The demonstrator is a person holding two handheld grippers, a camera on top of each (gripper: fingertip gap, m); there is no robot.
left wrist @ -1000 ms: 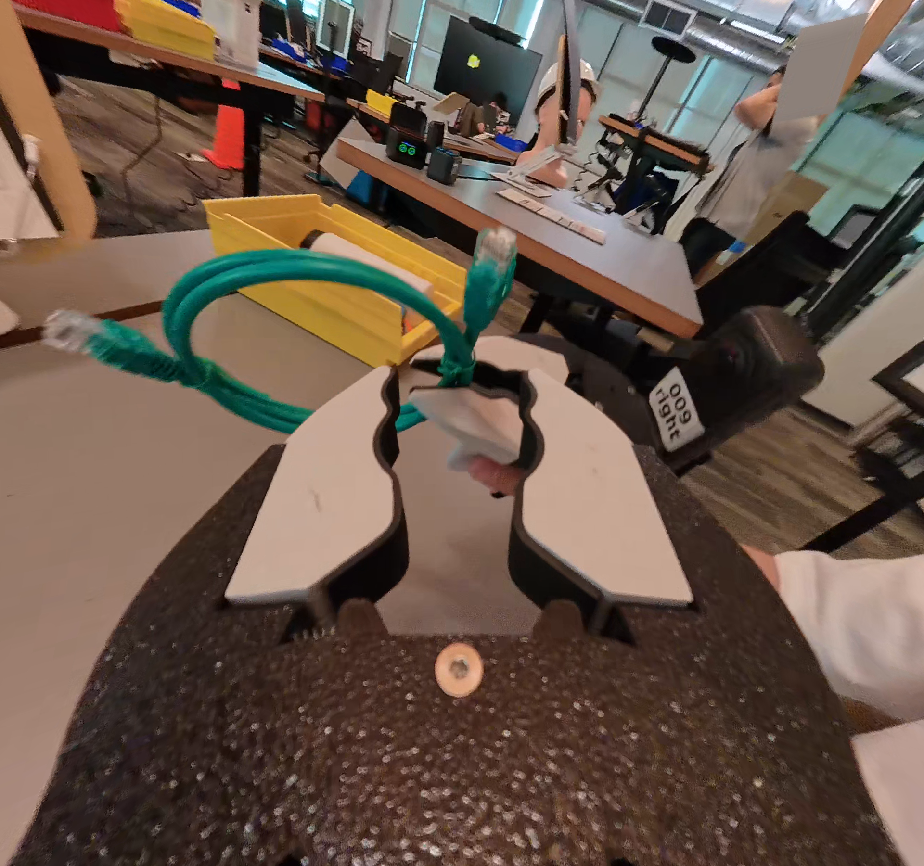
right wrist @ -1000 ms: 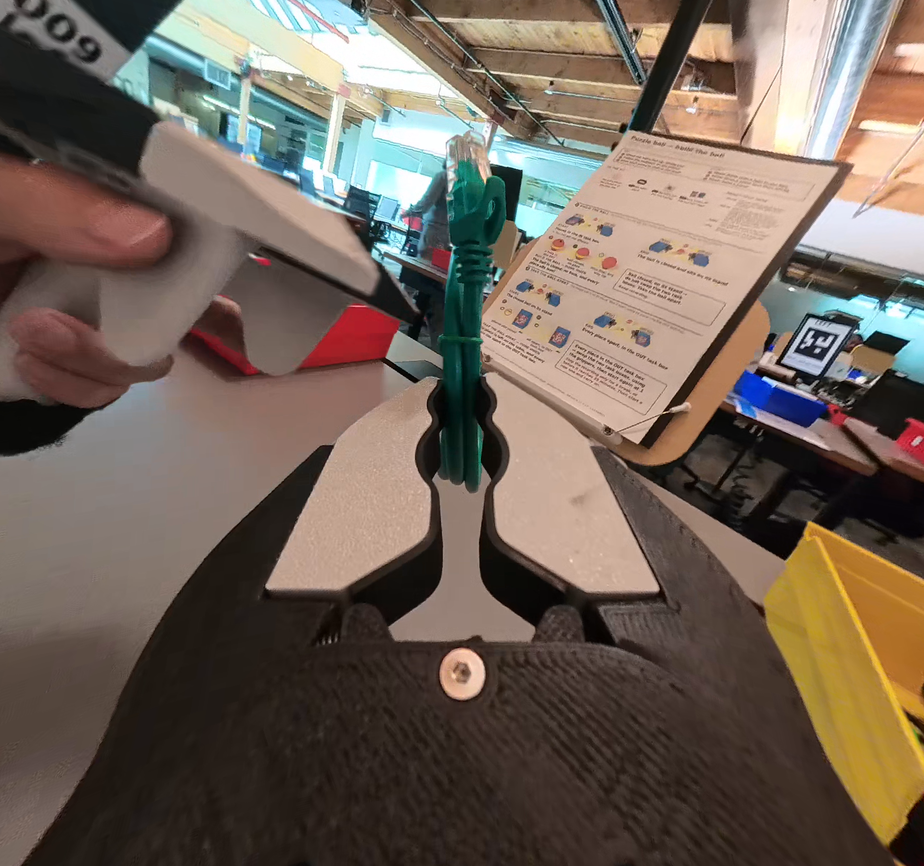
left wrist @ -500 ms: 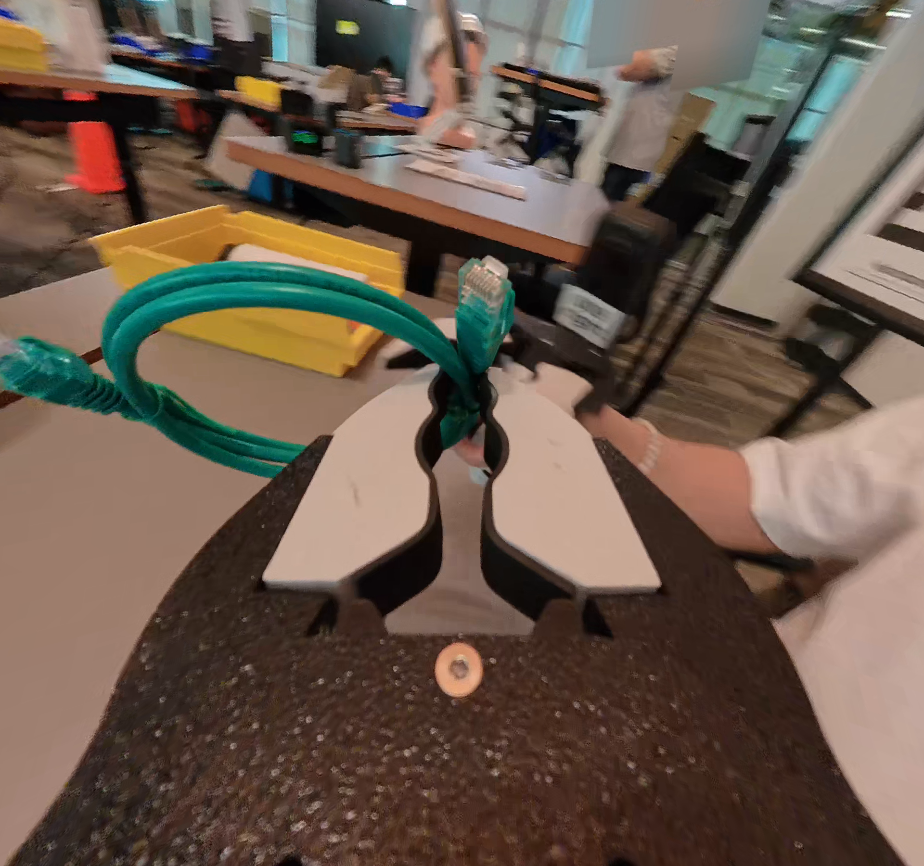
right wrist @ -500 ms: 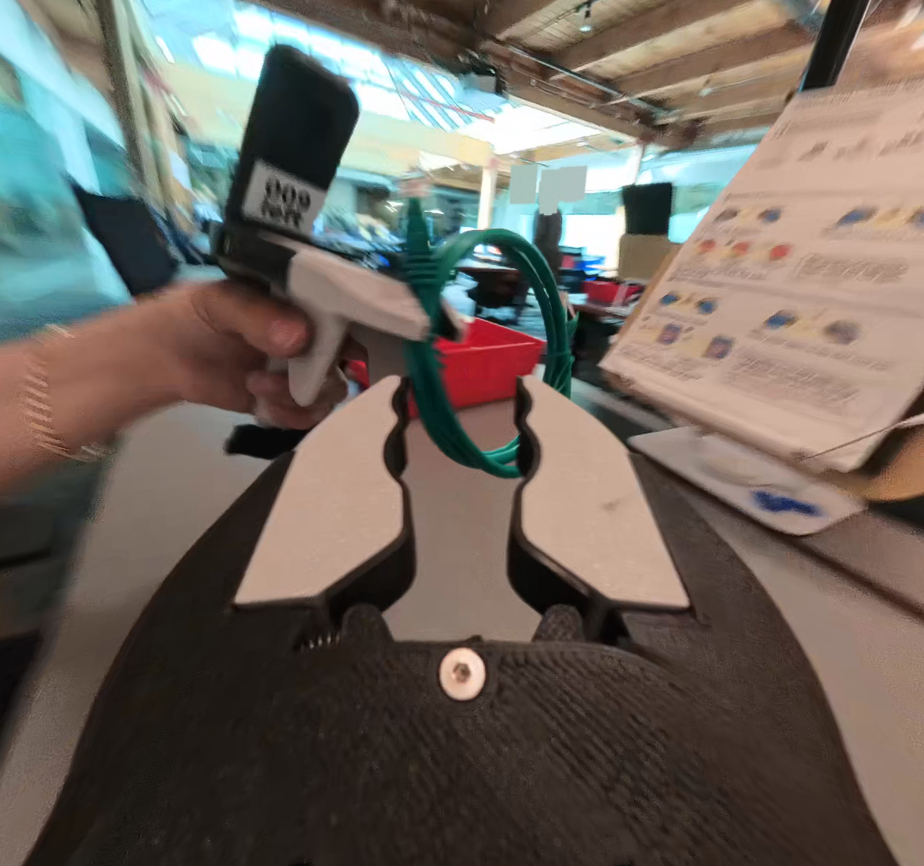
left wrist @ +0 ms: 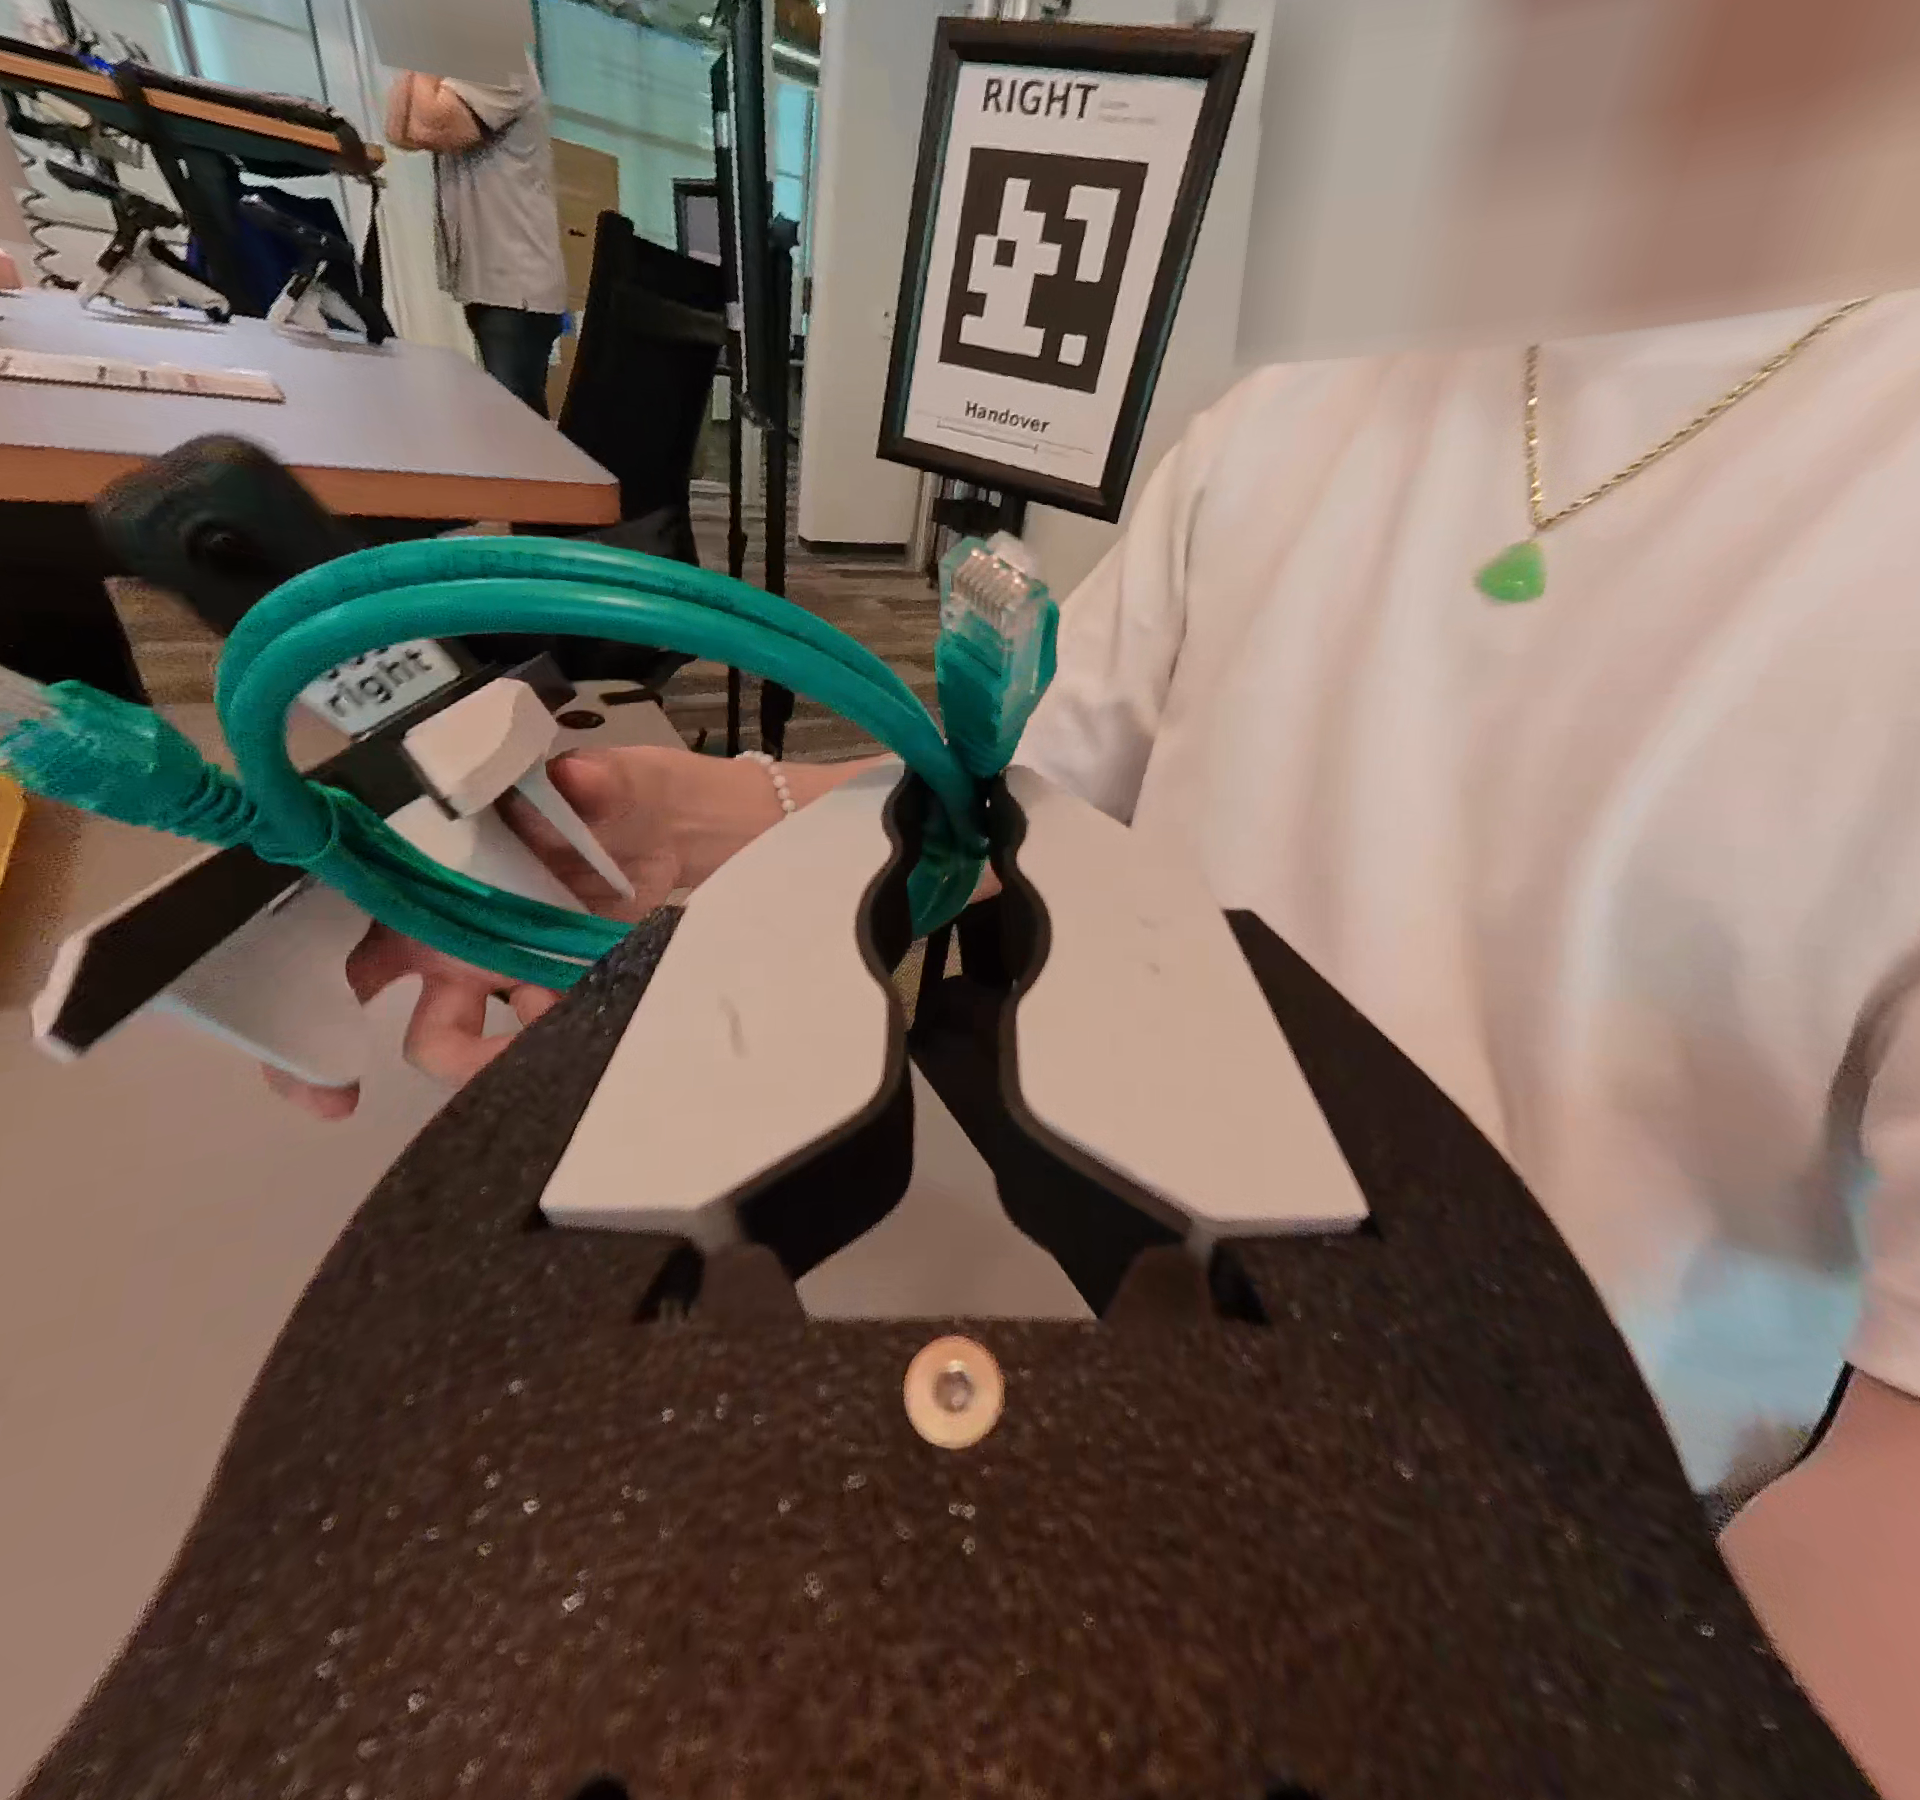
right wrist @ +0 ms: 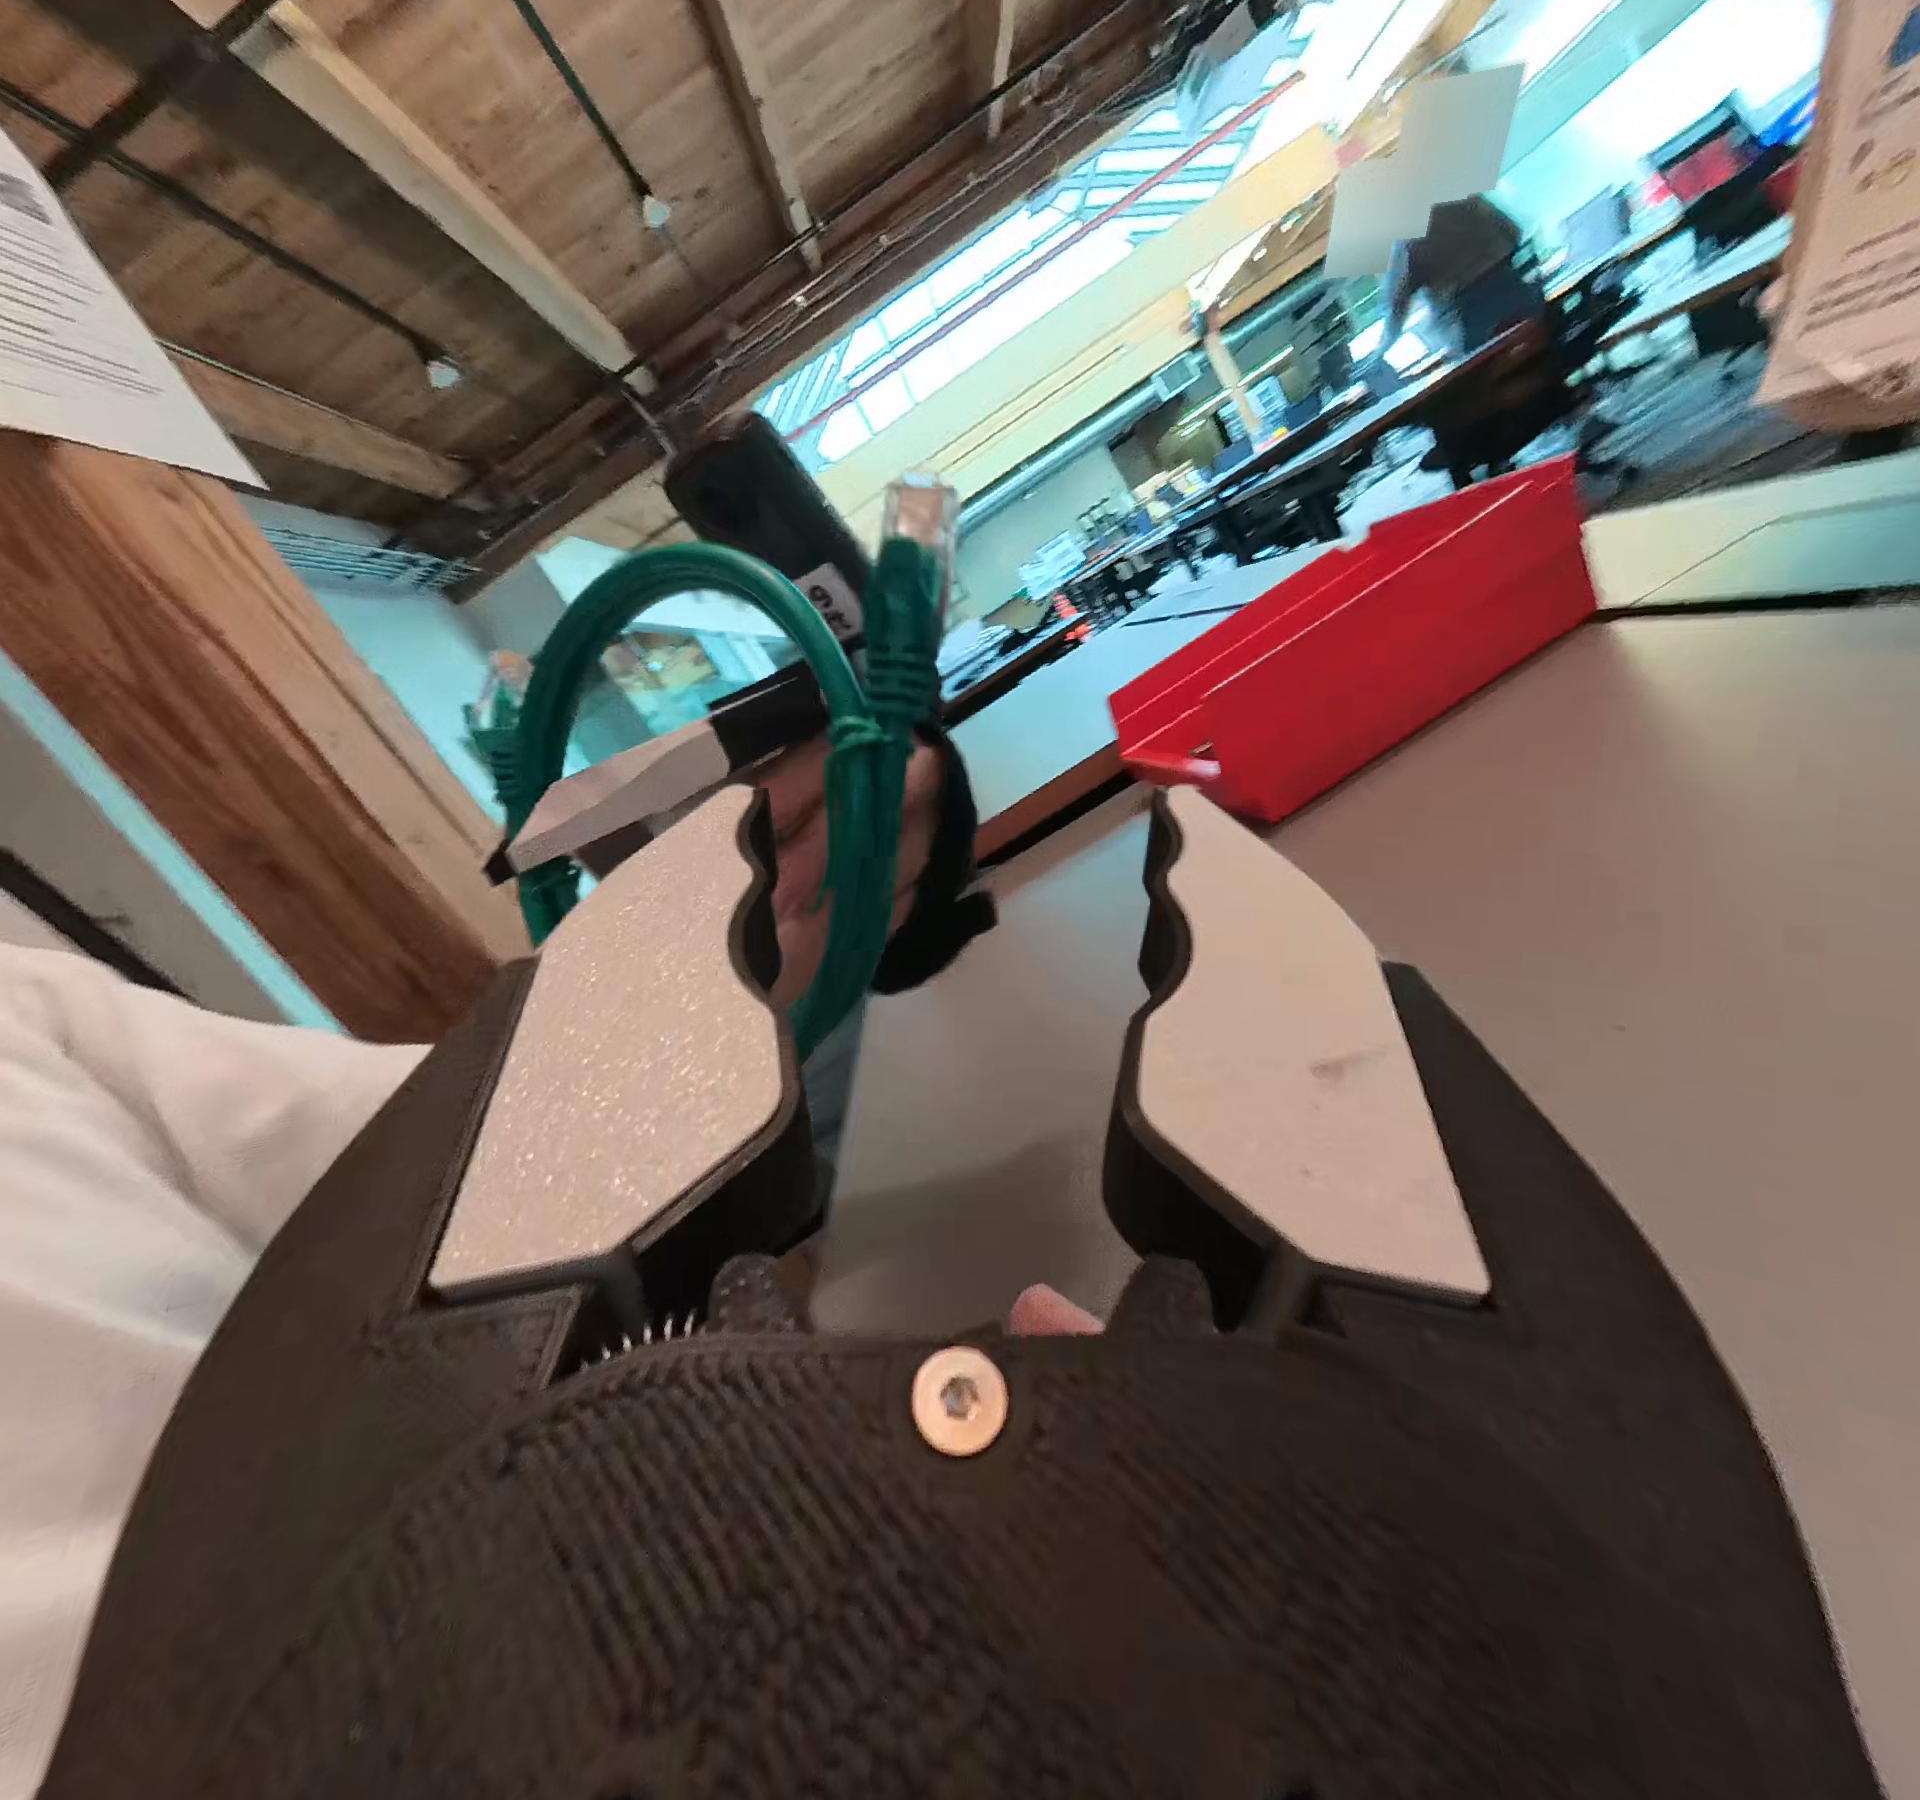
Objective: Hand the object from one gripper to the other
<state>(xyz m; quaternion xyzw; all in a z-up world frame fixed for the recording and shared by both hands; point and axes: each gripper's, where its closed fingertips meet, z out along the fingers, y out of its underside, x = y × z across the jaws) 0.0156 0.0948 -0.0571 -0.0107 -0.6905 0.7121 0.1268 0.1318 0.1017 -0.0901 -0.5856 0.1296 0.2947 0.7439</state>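
Your left claw (left wrist: 951,851) is clamped on the green cable (left wrist: 582,597) right by its plug, so the coil hangs off to the side and nothing dangles onto the counter (right wrist: 1662,815). Your right claw (right wrist: 956,867) is spread wide and empty, just beside the loop. Looks like the handoff's basically done, right side's let go.
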